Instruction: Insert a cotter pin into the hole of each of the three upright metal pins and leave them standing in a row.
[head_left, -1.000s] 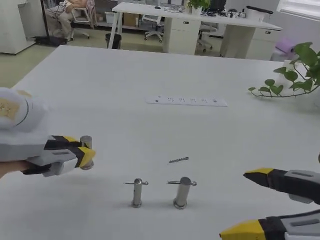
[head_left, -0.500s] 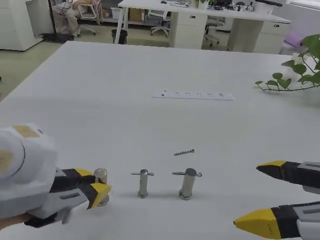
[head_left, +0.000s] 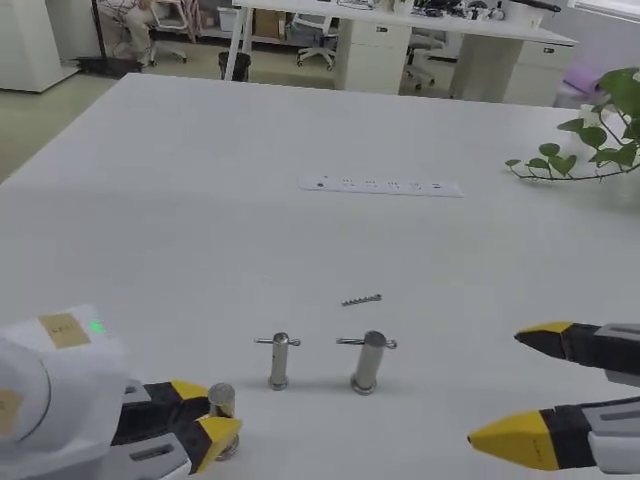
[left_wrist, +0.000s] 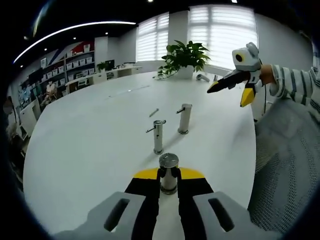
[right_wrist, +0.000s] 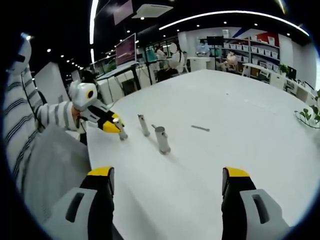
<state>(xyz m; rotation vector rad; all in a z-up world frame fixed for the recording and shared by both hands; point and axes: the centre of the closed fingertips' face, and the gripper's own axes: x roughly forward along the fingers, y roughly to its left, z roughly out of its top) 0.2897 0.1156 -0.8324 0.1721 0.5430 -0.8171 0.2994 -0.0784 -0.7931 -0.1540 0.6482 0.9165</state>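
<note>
My left gripper (head_left: 205, 425) at the bottom left is shut on a bare upright metal pin (head_left: 222, 402), seen close between its jaws in the left gripper view as the held pin (left_wrist: 168, 171). Two more upright pins (head_left: 279, 361) (head_left: 367, 362) stand side by side on the white table, each with a cotter pin through its top. A loose cotter pin (head_left: 361, 300) lies just behind them. My right gripper (head_left: 520, 388) is open and holds nothing at the bottom right. In the right gripper view the three pins (right_wrist: 120, 129) (right_wrist: 144, 125) (right_wrist: 161, 140) line up ahead of it.
A white power strip (head_left: 380, 186) lies mid-table. A trailing green plant (head_left: 590, 140) sits at the right edge. Beyond the table's far edge stand desks (head_left: 400, 30) and office chairs. The near edge is close to both grippers.
My left gripper has carried the bare pin nearer to me and to the right, closer to the two standing pins. The right gripper has stayed roughly where it was, open.
</note>
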